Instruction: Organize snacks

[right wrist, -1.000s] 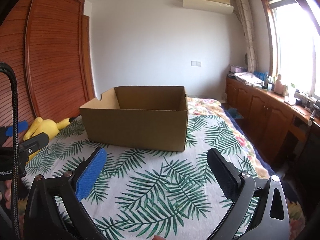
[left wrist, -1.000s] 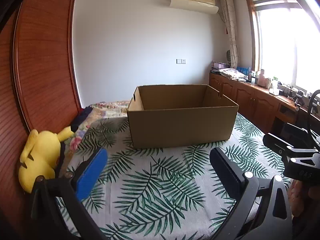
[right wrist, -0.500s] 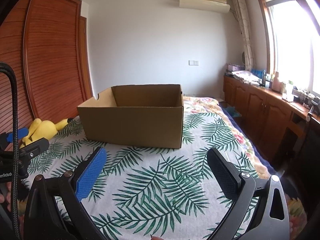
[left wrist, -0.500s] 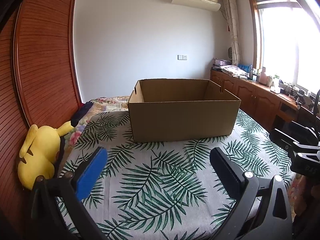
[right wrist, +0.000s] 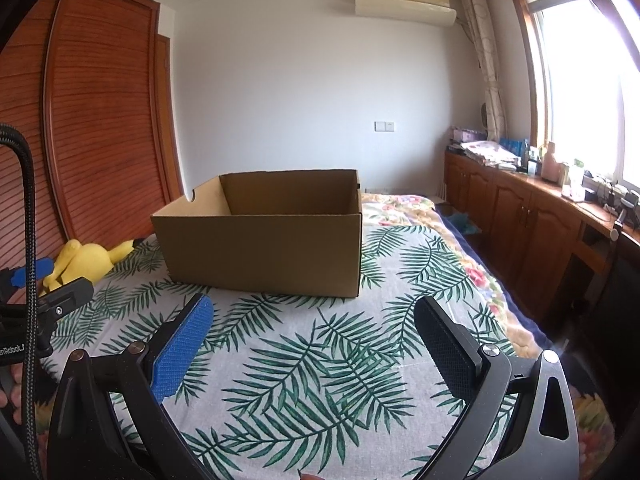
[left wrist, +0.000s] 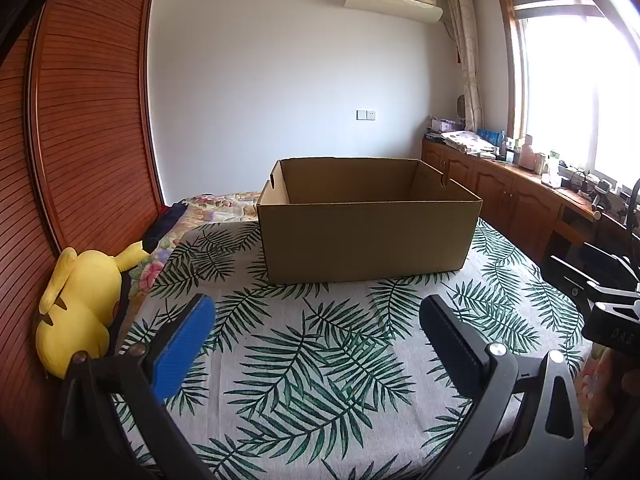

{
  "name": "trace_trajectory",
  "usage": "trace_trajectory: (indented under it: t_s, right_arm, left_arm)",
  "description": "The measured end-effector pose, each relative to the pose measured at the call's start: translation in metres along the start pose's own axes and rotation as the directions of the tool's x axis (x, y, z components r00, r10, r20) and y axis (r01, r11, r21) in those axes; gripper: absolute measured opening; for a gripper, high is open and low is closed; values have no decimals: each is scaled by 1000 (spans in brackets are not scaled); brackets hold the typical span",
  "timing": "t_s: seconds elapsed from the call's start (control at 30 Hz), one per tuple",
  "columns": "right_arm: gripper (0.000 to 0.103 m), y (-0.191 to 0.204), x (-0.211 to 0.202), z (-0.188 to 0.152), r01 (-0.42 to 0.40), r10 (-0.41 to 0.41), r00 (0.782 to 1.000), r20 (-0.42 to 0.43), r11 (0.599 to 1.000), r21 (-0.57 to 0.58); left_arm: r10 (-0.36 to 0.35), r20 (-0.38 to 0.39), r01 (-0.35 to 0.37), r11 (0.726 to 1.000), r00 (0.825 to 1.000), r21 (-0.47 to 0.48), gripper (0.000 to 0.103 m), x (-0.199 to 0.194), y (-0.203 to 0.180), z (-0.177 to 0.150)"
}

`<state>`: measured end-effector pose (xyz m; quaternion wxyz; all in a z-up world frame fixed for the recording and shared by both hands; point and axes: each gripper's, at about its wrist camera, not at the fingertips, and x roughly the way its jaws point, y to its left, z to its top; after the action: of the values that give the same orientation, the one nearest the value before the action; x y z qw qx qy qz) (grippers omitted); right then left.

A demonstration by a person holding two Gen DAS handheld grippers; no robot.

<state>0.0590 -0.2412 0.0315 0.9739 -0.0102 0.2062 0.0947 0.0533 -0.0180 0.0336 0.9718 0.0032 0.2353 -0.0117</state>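
Observation:
An open brown cardboard box [left wrist: 368,232] [right wrist: 264,248] stands on the leaf-print bedspread [left wrist: 320,352] [right wrist: 320,360]; its floor is hidden from here and no snacks show in either view. My left gripper [left wrist: 316,320] hangs open above the bedspread, short of the box's near wall, nothing between its fingers. My right gripper [right wrist: 312,318] is open too, empty, facing the box's near right corner. Part of the right gripper's body shows at the right edge of the left wrist view.
A yellow plush toy [left wrist: 80,304] [right wrist: 86,260] lies at the bed's left edge against the slatted wooden wardrobe [left wrist: 88,136]. Wooden cabinets [right wrist: 532,216] with clutter on top run under the window on the right. A black cable [right wrist: 28,240] hangs at the left.
Both views have sunk and drawn back slightly, so the box sits lower in frame and looks a little farther off. Both grippers stay open and empty.

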Motion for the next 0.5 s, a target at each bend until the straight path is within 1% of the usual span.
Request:
trace_trajectory:
  t_s: [0.5]
  right_arm:
    - [102, -2, 1, -1, 3, -3, 1000, -3, 1000, 6]
  left_arm:
    - [-2, 1, 2, 1000, 1000, -4, 103, 1, -1, -2]
